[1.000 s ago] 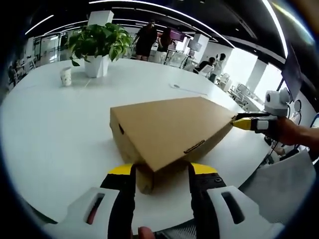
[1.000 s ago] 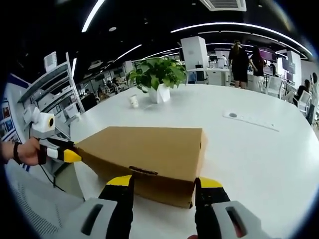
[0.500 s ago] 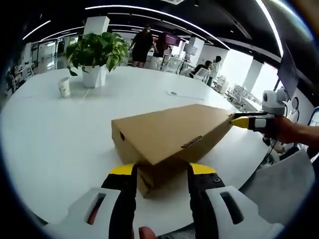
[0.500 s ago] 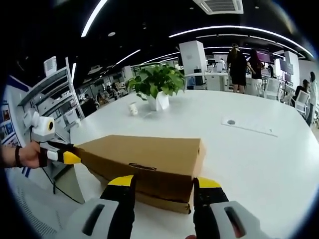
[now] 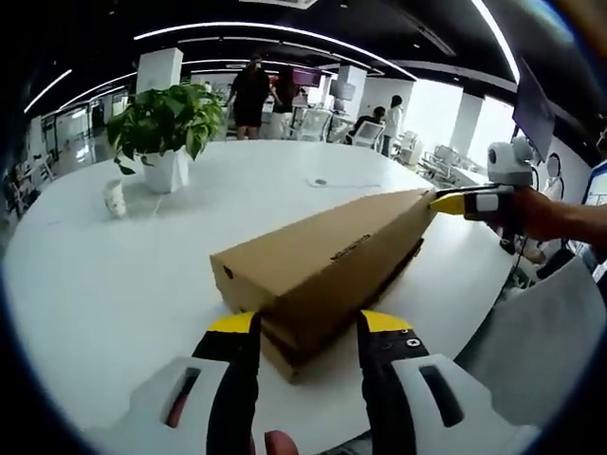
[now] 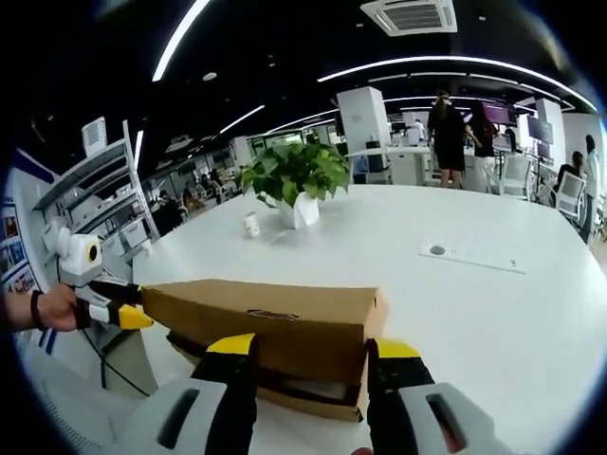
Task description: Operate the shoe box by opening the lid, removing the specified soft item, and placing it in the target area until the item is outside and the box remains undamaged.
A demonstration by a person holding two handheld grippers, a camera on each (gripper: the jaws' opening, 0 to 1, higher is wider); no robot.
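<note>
Left gripper (image 5: 308, 327): the two yellow-tipped fingers (image 5: 233, 325) stand apart, one at each side of the near corner of the shoe box (image 5: 313, 284). The gap is spread wider than the corner; whether the pads touch the cardboard cannot be told. Released, not clenched.

Right gripper (image 6: 308, 349): its fingers (image 6: 230, 347) likewise stand spread, straddling the near end of the box in the right gripper view. No clamping visible; contact with the box wall is uncertain.

Between and just beyond the fingers in both views: the brown cardboard lid (image 5: 327, 251) is raised off the box base (image 5: 318, 332) and tilted, with a dark gap showing under its lower edge. In the right gripper view the lid (image 6: 266, 313) sits above the base (image 6: 285, 393), the gap running along the near side. Contents of the box are hidden; the soft item cannot be seen.

In the left gripper view the right gripper (image 5: 455, 202) comes in from the right, its yellow tip at the far corner of the lid, with a hand (image 5: 541, 216) behind it. In the right gripper view the left gripper (image 6: 123, 316) comes in from the left, its yellow tip at the lid's left corner, held by a hand (image 6: 52, 308).

Further out: the box rests on a large white round bench (image 5: 114, 275). Well beyond the fingers stand a potted plant (image 5: 163, 123) in a white pot and, near it, a small paper cup (image 5: 114, 197). A flat white sheet (image 6: 471, 256) lies far out on the bench. People stand in the office background (image 6: 448, 128).
</note>
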